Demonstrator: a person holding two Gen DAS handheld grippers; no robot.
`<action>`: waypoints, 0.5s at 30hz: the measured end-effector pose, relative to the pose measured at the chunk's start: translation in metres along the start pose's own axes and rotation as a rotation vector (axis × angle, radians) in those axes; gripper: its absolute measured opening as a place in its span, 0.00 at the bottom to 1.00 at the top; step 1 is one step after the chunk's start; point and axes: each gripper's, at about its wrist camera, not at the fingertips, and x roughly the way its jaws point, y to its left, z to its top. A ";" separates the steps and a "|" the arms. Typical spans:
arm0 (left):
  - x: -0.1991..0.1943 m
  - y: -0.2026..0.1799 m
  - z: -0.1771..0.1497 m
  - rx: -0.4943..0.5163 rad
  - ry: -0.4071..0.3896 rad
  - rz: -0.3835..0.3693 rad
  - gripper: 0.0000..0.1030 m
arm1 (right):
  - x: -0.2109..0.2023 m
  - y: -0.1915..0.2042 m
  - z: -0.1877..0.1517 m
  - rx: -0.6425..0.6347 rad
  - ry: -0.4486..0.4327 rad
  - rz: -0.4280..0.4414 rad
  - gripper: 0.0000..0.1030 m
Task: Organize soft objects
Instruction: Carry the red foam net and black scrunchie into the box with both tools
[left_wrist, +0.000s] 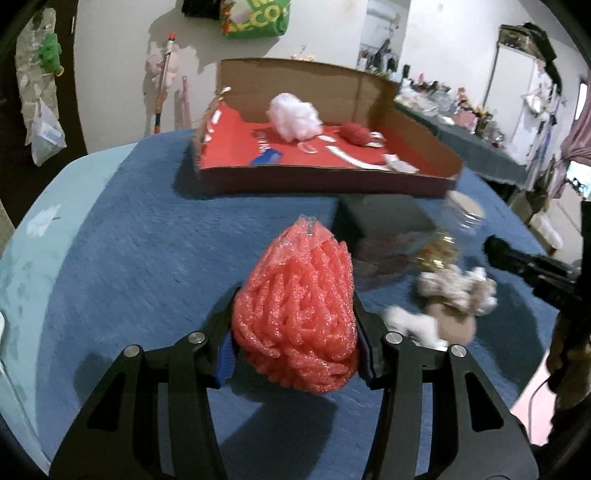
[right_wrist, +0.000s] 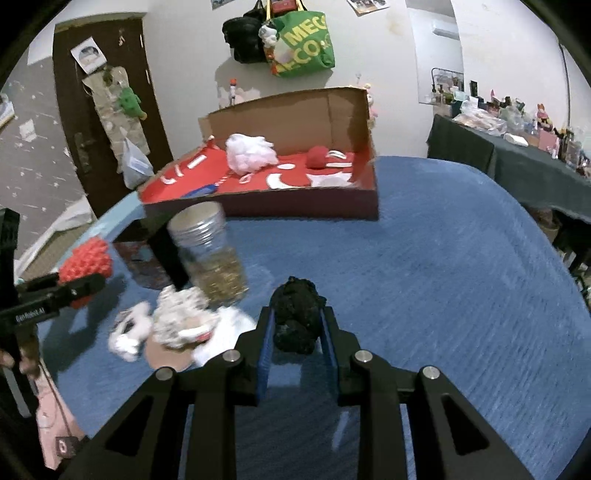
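A blue-covered table (right_wrist: 443, 258) is carrying an open cardboard box (right_wrist: 280, 110) with a red printed floor, sitting at the far side with its tall flap standing up behind. A green bag (right_wrist: 303, 44) is hanging on the wall beyond, showing the yellow letters "MEG" and "ECO"; the rest is hidden. Small white lettering on the left gripper's side in the right wrist view is too blurred to read with certainty.

The left gripper (left_wrist: 295, 325) is clamping a coral-pink mesh sponge (left_wrist: 295, 310) between partly closed jaws, lifted over the near cloth; its long axis is running forward toward the box, its bunched, wrapped tip pointing away. The right gripper (right_wrist: 297, 325) is pinching a black fuzzy lump (right_wrist: 297, 317) with jaws narrowly set, the lump poking out past the fingertips.

Inside the box, a white puff (right_wrist: 251, 151) and a red ball (right_wrist: 317, 157) are lying apart. A clear jar (right_wrist: 210, 254) and a grey-white plush toy (right_wrist: 177, 325) are showing blurred between the 2 grippers.
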 end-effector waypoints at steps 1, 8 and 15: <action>0.004 0.006 0.004 0.000 0.012 0.014 0.47 | 0.003 -0.003 0.004 -0.009 0.009 -0.010 0.26; 0.030 0.027 0.037 0.043 0.068 0.022 0.47 | 0.025 -0.013 0.032 -0.047 0.057 -0.026 0.26; 0.047 0.024 0.070 0.100 0.094 -0.020 0.47 | 0.046 -0.015 0.058 -0.049 0.101 0.041 0.26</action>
